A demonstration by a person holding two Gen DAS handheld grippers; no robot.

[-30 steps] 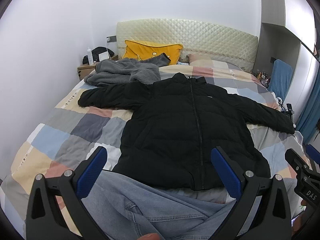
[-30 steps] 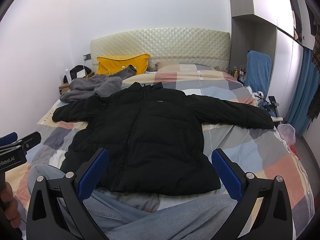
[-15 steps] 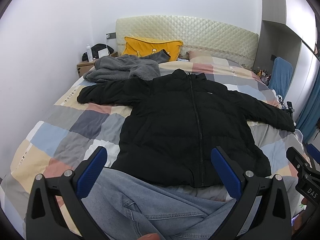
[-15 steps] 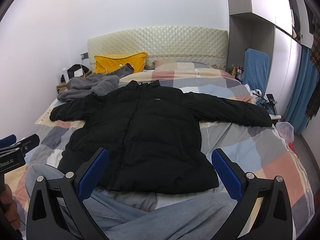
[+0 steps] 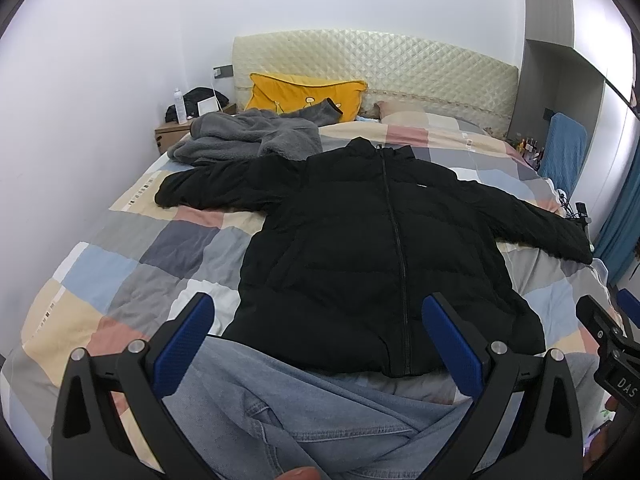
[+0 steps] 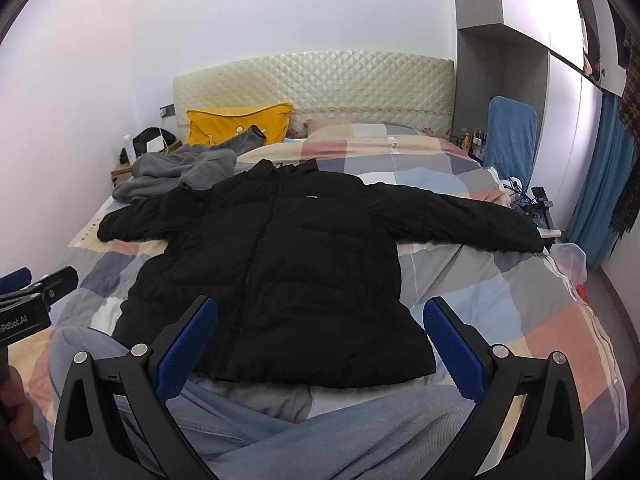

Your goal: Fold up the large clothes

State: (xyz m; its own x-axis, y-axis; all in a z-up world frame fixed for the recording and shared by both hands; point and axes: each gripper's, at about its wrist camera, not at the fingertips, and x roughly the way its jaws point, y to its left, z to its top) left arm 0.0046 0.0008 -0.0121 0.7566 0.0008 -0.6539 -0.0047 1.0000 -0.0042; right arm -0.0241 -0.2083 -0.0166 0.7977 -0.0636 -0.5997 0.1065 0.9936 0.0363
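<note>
A black puffer jacket point(image 5: 380, 248) is spread flat, zipped, across the middle of the bed point(image 5: 132, 264), sleeves stretched toward both side edges. A small white chest label is seen but cannot be read. The left gripper point(image 5: 316, 336) and right gripper point(image 6: 320, 336) are held wide open, empty, above the foot edge. "DAS" and "Robot.AI" are printed on the gripper bodies.

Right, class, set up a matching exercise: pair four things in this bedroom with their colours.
Things:
1. jacket
2. pillow
3. fleece garment
4. curtain

Colours:
A. grey
B. blue
C. black
D. yellow

Pairs: 1-C, 2-D, 3-A, 4-B
</note>
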